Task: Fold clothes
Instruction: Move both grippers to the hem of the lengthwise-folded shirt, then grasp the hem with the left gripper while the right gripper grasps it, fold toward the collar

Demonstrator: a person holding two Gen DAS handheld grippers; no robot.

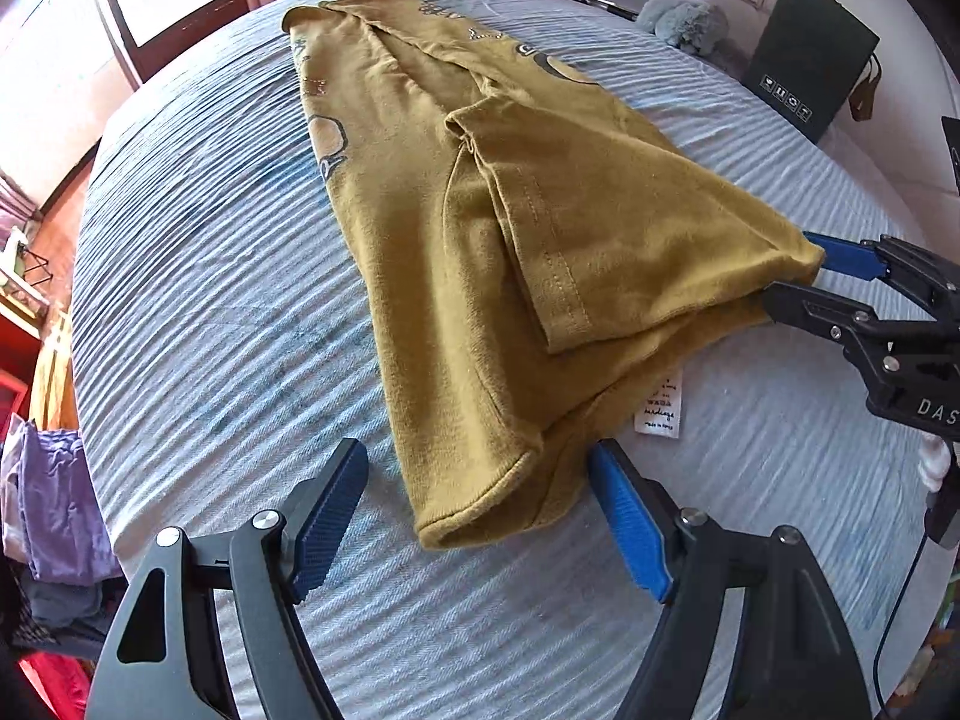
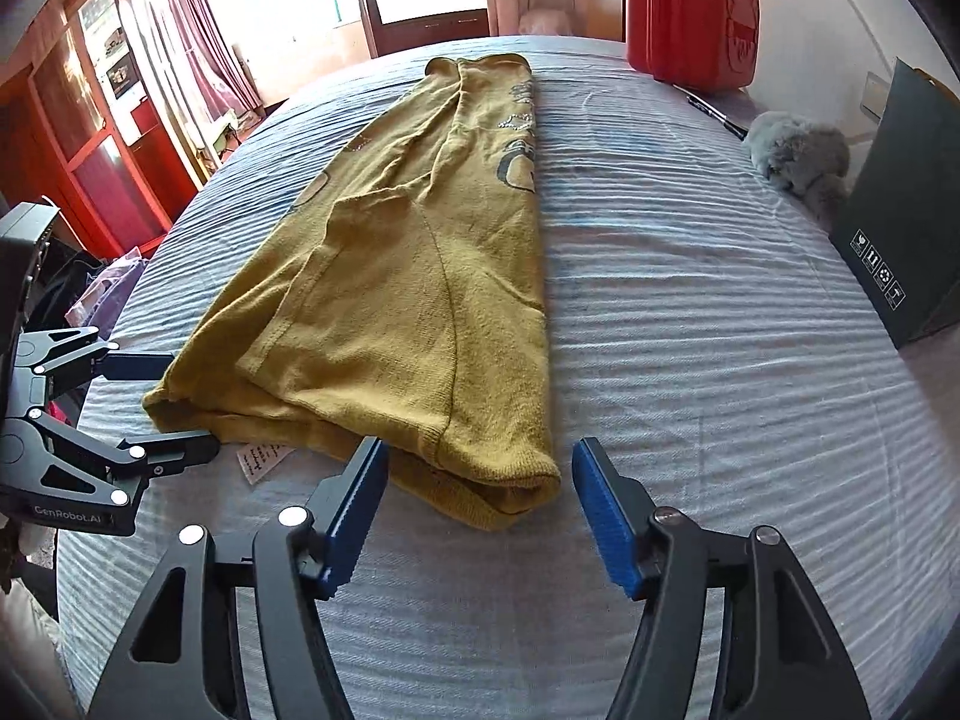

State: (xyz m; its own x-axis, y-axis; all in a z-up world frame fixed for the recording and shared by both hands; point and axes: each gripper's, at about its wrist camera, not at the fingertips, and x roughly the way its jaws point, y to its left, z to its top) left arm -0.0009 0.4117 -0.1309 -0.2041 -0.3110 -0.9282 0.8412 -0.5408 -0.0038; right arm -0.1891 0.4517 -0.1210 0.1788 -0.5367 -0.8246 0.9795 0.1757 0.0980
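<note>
A mustard-yellow shirt (image 1: 456,228) lies on the bed, folded lengthwise into a long strip with its sleeve laid on top; it also shows in the right wrist view (image 2: 408,276). A white care label (image 1: 660,408) sticks out at the near end. My left gripper (image 1: 480,486) is open, its blue pads on either side of the near left corner of the shirt. My right gripper (image 2: 477,480) is open around the near right corner. Each gripper also shows in the other view, the right one (image 1: 798,267) and the left one (image 2: 180,402), at its corner.
The bed has a blue-and-white striped cover (image 1: 210,300). A dark paper bag (image 2: 906,228), a grey plush toy (image 2: 798,162) and a red suitcase (image 2: 690,12) stand at its far right. Clothes (image 1: 48,504) are piled off the left edge.
</note>
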